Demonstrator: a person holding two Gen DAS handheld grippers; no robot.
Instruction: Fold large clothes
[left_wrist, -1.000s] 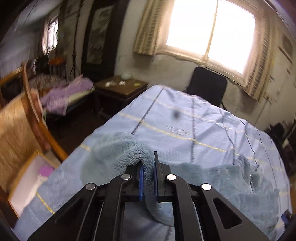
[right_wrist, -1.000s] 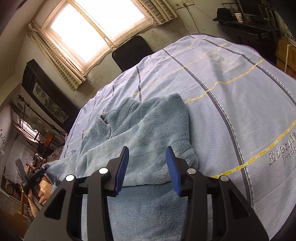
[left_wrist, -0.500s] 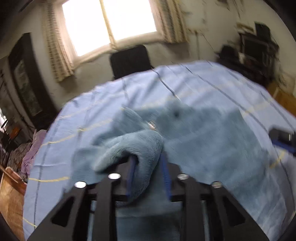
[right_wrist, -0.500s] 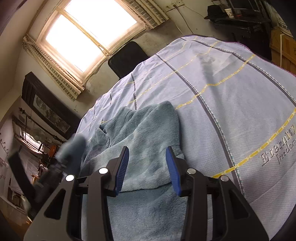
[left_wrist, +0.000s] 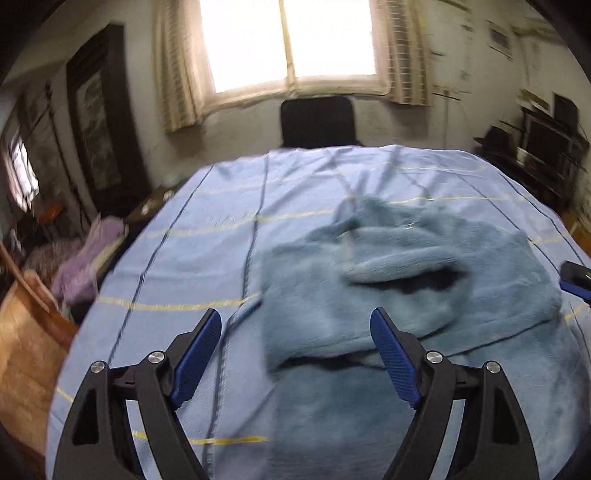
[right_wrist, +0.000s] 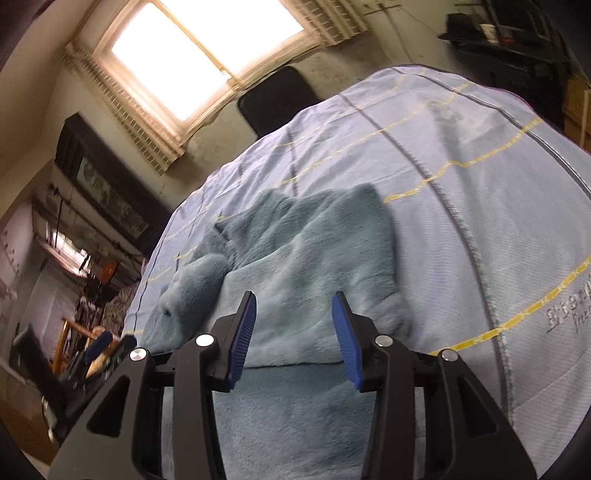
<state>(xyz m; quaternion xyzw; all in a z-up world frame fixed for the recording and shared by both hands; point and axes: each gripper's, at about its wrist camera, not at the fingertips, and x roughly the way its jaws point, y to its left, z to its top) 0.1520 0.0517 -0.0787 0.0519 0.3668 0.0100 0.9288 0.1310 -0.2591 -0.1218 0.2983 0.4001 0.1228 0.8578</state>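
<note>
Left gripper (left_wrist: 295, 325) released, jaws spread wide, nothing between them, hovering over the near-left edge of the fleece garment (left_wrist: 406, 280). Right gripper (right_wrist: 293, 312) also parted and empty, above the garment's near portion. Garment is blue-grey, partly folded, sleeve lying across its body, spread on the light blue bedsheet (right_wrist: 480, 177). Black chair (left_wrist: 317, 122) at far side under the window.
</note>
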